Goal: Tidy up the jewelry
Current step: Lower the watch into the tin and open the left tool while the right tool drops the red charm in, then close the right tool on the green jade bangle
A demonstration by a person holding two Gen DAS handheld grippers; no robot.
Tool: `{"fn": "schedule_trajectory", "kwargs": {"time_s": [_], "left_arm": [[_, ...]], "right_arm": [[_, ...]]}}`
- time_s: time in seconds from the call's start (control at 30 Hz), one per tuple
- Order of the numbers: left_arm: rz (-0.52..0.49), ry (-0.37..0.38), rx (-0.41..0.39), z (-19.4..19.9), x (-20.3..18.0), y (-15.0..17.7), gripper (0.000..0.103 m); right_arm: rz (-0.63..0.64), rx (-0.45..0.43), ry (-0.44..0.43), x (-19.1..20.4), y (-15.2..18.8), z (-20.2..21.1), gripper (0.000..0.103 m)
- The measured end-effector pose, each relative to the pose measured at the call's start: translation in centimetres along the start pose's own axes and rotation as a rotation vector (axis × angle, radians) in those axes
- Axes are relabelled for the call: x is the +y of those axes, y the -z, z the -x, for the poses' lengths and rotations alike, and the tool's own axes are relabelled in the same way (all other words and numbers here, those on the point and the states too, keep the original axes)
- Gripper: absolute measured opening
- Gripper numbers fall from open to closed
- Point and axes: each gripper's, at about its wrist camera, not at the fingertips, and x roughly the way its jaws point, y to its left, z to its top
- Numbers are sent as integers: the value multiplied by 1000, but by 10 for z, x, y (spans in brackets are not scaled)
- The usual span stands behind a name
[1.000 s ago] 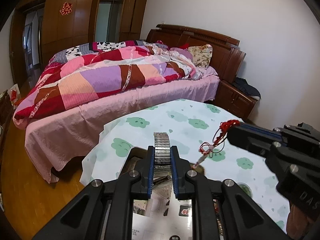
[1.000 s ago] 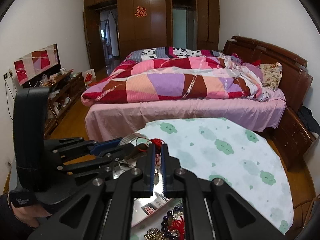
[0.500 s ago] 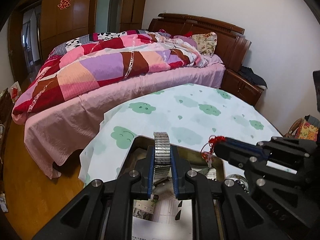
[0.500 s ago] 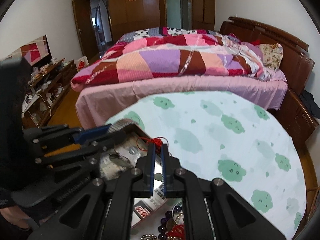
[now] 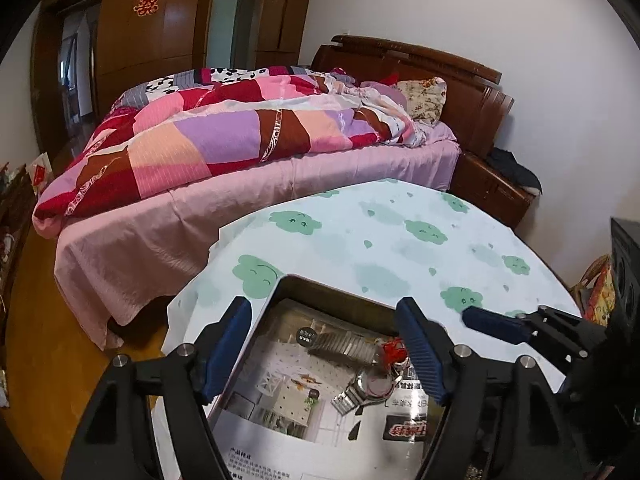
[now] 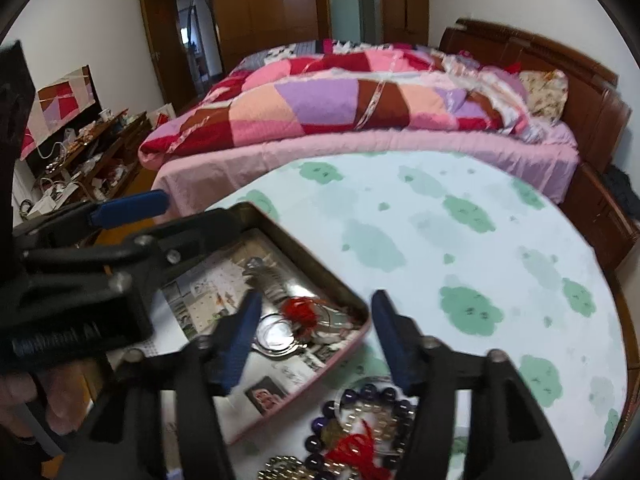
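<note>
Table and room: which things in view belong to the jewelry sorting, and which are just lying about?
Belonging to the job:
- tin tray
- metal watch lying in the tray
- red-tasselled charm in the tray
- bead bracelets on the table beside the tray
- left gripper and right gripper, both open, nothing held

Just lying about:
- bed
- pillow
- wardrobe

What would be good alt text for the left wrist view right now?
The left claw hangs open over a metal tin on a cloud-print tablecloth; a silver watch and red-tasselled charm lie inside. The right claw enters from the right, a bed behind.
</note>
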Motion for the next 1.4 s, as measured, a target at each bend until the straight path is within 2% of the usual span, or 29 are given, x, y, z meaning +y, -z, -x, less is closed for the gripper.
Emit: {"fn": "schedule_trajectory", "kwargs": {"time_s": [0.1,0.23,0.43,0.63,0.77,0.8,0.87,1.03,1.1,1.13,1.17,1.4], "left_arm": [[7,-10,-9,5,0,5,75],[7,-17,-21,16,-6,19,75],[-4,-49,-43,37,-19,46,75],[-12,-59,-32,45,-37,72,75],[-27,-72,-33,47,-51,82,75],[-30,-73,-34,48,-54,83,75],[-42,-78,-42,50,-61,85,75],[-74,-68,-45,53,-74,89,75],[-89,-69,-43,53,-78,91,75],[-92,-66,-42,53,-79,92,75],[-94,-65,-42,53,-79,93,75],[-100,-64,-44,55,-82,100,75]], "right_arm": [[-15,-3,8,-8,5,9,62],[-62,-10,9,-26,16,23,70],[-123,-13,75,-59,41,45,73],[-252,-4,141,-99,76,59,74],[-294,18,132,-109,91,54,73],[-296,24,129,-110,92,52,72],[-277,37,123,-107,92,47,61],[-199,70,128,-93,94,31,43],[-188,83,139,-91,97,23,39],[-181,87,152,-91,99,21,33],[-179,83,169,-92,101,21,22],[-233,46,138,-100,108,33,19]]}}
